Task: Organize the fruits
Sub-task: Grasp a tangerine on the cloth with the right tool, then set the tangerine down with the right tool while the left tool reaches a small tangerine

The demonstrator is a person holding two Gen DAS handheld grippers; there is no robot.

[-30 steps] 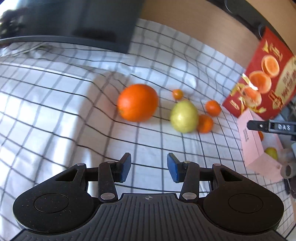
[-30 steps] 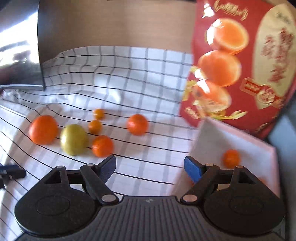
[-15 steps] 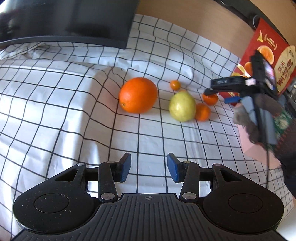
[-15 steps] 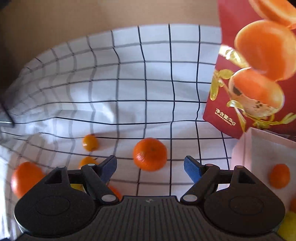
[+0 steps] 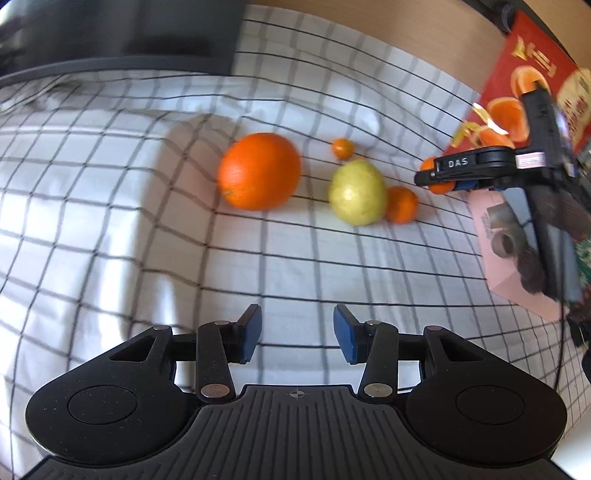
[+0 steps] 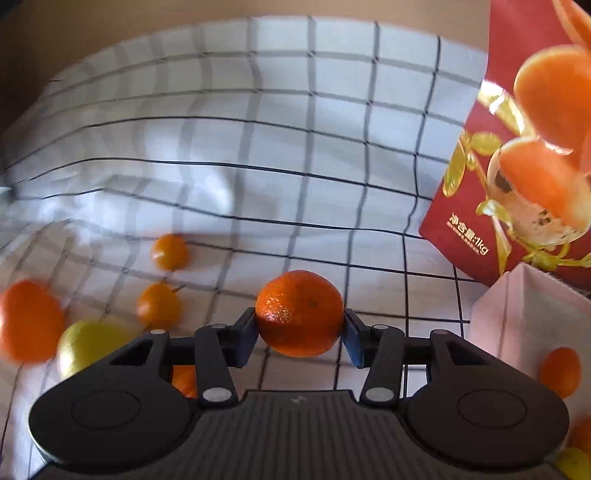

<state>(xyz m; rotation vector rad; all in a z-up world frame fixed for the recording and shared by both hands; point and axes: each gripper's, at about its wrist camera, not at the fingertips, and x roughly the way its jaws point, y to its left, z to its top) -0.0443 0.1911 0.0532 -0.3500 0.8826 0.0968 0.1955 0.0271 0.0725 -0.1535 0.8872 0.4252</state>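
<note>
Mandarin [image 6: 300, 313] pinched in right tool [image 6: 300, 332], half-hidden elsewhere; left tool [image 5: 297, 334] spread, empty.

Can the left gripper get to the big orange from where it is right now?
Probably yes. The left gripper is open and holds nothing, and only bare checked cloth lies between it and the big orange. The pear sits off to one side.

Surface: white cloth [image 5: 110, 192] with a black grid, pretty rumpled, covers the whole counter
Light: bright sun patches on the cloth, soft shadows across the folds
Back: tan wood panel [image 6: 110, 33] running behind the cloth's far edge
Top left: big dark object [image 5: 122, 33], blurry, can't tell what it is
Right: red carton [image 6: 535, 147] printed with oranges, standing upright
</note>
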